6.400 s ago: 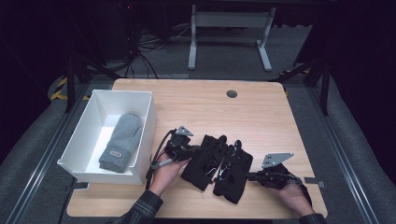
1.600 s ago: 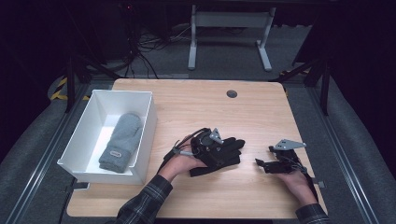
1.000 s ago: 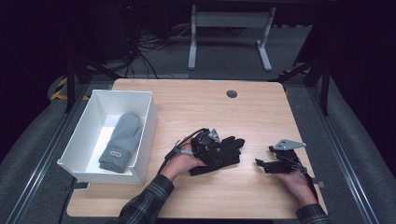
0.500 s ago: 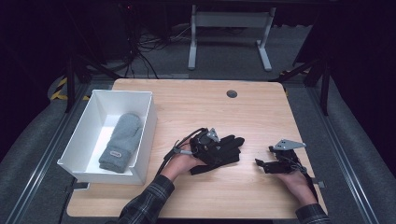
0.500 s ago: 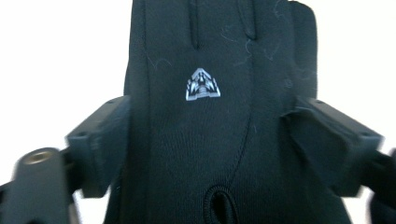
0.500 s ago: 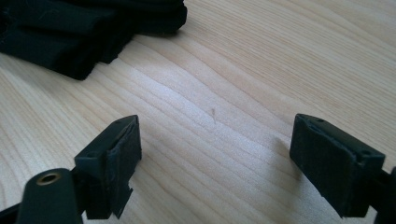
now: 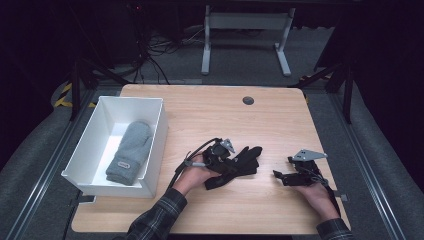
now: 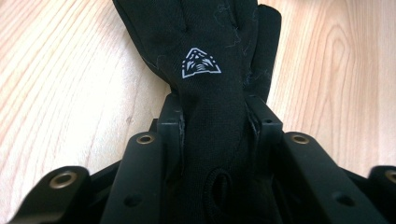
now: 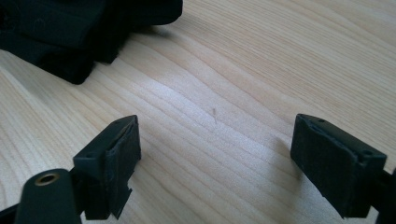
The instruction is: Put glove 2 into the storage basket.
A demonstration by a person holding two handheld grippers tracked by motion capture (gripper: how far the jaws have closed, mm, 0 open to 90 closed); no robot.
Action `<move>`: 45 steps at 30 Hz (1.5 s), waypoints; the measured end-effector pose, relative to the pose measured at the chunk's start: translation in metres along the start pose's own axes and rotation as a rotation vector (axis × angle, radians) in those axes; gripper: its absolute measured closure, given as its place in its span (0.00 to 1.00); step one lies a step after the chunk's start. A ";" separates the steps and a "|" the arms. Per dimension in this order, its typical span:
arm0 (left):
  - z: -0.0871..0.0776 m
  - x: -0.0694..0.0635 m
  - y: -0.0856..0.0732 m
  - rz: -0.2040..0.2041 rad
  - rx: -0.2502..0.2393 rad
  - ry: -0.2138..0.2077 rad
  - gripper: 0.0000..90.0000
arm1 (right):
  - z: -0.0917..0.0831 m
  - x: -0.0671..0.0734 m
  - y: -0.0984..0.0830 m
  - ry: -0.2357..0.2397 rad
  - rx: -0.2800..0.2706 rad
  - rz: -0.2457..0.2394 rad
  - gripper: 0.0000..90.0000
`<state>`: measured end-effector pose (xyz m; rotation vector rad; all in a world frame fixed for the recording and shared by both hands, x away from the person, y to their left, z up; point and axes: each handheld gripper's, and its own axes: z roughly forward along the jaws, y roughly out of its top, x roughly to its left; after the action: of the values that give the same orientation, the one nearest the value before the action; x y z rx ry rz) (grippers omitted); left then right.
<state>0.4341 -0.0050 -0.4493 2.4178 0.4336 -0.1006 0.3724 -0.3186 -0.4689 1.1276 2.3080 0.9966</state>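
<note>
Left gripper [image 7: 231,159]: over the black glove [image 7: 239,162] near the middle of the desk [image 7: 270,120]; its fingers [image 8: 170,122] have just been closing and now pinch the glove's fabric from both sides, as the left gripper view shows
Change: a second ago those fingers stood wide around the glove; the hand itself has kept its place
Black glove: lying flat on the desk, cuff end between the fingers, white emblem [image 8: 200,62] facing up
Right gripper [image 7: 280,176]: resting low on the desk to the glove's right, well apart from it; fingers [image 9: 116,144] spread wide on bare wood, holding nothing
White bin [image 7: 152,145]: at the desk's left edge, grey mitten [image 7: 129,152] already inside
Reading: grasp looks made; the likely next step is a lift and carry left to the bin
Risk: thin fabric could slip or trail during the lift
</note>
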 end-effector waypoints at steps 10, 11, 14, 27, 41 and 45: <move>-0.024 -0.008 0.010 -0.075 -0.007 0.033 0.74 | 0.000 0.000 0.000 -0.001 0.001 -0.002 0.18; -0.027 -0.009 0.011 -0.081 -0.011 0.036 0.74 | 0.000 0.000 0.000 -0.001 0.001 -0.002 0.18; -0.036 -0.011 0.015 -0.094 -0.024 0.041 0.74 | 0.000 0.000 0.000 0.000 0.001 -0.002 0.18; -0.084 -0.022 0.031 -0.129 -0.078 0.052 0.74 | 0.000 0.000 0.000 0.000 0.002 -0.002 0.18; -0.139 -0.025 0.036 -0.144 -0.115 0.105 0.74 | 0.000 0.000 0.000 -0.001 0.001 -0.002 0.18; -0.152 -0.024 0.034 -0.152 -0.123 0.128 0.74 | 0.000 0.000 0.000 -0.001 0.001 -0.002 0.18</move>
<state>0.4172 0.0605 -0.3066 2.2760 0.6624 0.0145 0.3720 -0.3185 -0.4689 1.1258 2.3091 0.9938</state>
